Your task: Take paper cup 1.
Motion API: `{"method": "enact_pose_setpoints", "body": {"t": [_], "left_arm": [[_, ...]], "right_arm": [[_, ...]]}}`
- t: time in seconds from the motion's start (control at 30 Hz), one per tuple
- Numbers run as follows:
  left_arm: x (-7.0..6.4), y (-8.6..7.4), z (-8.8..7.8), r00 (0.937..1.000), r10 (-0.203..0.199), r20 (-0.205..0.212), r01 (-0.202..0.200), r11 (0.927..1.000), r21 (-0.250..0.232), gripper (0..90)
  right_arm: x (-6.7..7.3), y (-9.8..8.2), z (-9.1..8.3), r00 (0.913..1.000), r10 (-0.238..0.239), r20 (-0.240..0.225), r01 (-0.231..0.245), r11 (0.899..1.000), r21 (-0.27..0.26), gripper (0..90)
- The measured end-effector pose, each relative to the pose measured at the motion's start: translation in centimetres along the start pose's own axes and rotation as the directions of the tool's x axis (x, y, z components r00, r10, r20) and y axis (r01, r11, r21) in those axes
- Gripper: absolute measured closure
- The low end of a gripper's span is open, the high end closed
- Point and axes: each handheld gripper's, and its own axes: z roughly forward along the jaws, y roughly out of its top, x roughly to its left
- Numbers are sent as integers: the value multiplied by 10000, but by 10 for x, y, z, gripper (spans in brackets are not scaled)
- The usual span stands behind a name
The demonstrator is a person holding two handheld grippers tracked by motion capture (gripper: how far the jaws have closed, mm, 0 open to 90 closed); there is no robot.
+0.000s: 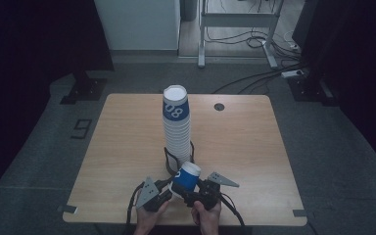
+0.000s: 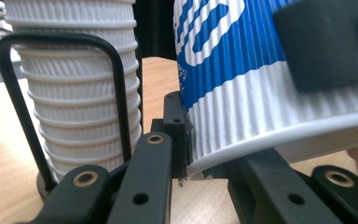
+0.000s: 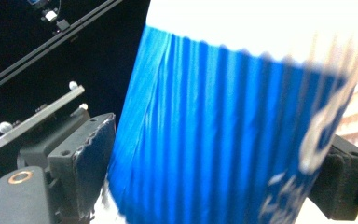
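Observation:
A blue-and-white ribbed paper cup [image 1: 186, 177] hangs tilted just above the table's near edge, between my two grippers. The left gripper [image 1: 171, 192] is shut on the cup [image 2: 242, 93], its left pad [image 2: 177, 133] pressed against the white ribs near the base. The right gripper [image 1: 192, 192] stands open around the cup [image 3: 223, 130], pads close beside its blue wall; one of its pads [image 2: 326, 42] lies against the cup's upper side. Behind it rises a tall stack of the same cups [image 1: 176, 125] in a black wire holder [image 1: 169, 161], also close on the left as the stack [image 2: 74, 93].
The wooden table [image 1: 117, 147] has a round cable hole [image 1: 219, 106] at the back right. Beyond the table stand a white cabinet [image 1: 137, 24] and a metal desk frame [image 1: 235, 22], with cables [image 1: 259, 73] on the floor.

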Motion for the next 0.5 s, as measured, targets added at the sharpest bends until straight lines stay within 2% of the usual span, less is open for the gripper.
{"method": "enact_pose_setpoints", "body": {"t": [0.2,0.3,0.47,0.5], "left_arm": [[2,2,-2,9991,-292,300,287,9994,171,814],[2,2,-4,9983,-258,527,240,9991,346,816],[2,2,-5,9987,-231,460,208,9985,509,819],[2,1,-5,9988,-186,453,162,9984,541,819]], "right_arm": [[0,7,-1,9997,-240,22,240,9996,-150,126],[-1,13,-3,9990,-429,117,432,9986,-299,125],[-3,20,-8,9976,-614,319,630,9967,-506,126],[-4,22,-9,9964,-690,496,718,9957,-581,124]]}}
